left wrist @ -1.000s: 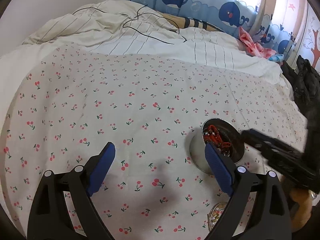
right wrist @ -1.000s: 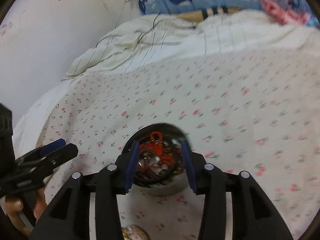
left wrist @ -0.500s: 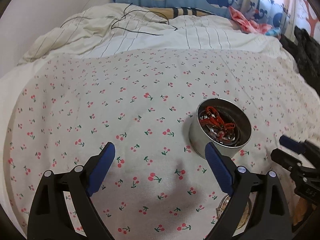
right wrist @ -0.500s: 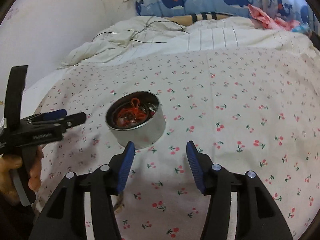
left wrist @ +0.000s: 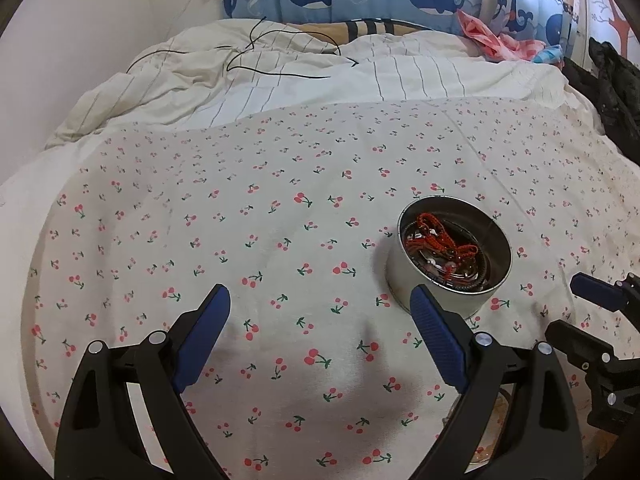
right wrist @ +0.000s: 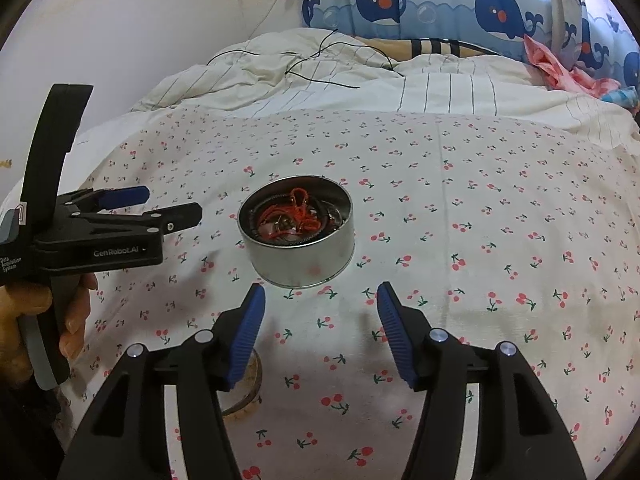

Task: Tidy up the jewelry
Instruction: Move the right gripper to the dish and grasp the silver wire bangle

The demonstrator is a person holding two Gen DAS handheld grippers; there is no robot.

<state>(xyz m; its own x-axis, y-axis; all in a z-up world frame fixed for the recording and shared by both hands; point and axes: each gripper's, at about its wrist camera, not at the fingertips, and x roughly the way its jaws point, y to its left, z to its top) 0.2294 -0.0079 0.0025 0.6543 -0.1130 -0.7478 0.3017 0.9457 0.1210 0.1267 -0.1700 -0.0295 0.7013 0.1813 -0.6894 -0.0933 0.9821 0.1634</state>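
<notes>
Looking through the left wrist view first, I find the left gripper (left wrist: 320,312) with its jaws spread wide and nothing between them, hovering over the cherry-print sheet (left wrist: 248,240). The round metal tin (left wrist: 452,256) sits just ahead of the right-hand fingertip (left wrist: 424,308) and outside the gap. Its mouth faces straight up; red cord jewelry (left wrist: 440,236) lies tangled inside over darker pieces I cannot identify. The tin is round, so it has no long axis; the cord's run is roughly fore-and-aft from this side. A round lid-like piece (left wrist: 492,432) shows partly behind the right-hand finger.

In the right wrist view, the right gripper (right wrist: 320,304) is likewise parted and empty, with the tin (right wrist: 298,240) ahead of the fingertips, slightly toward the left-hand finger. The left gripper (right wrist: 168,208) points at the tin from its far side.

I judge the step in hand to be closing the tin or drawing out a piece. To do either well, I would come straight down over the upright opening, keep the tin from sliding on the soft bedding, and pinch across the cord, not along it.
</notes>
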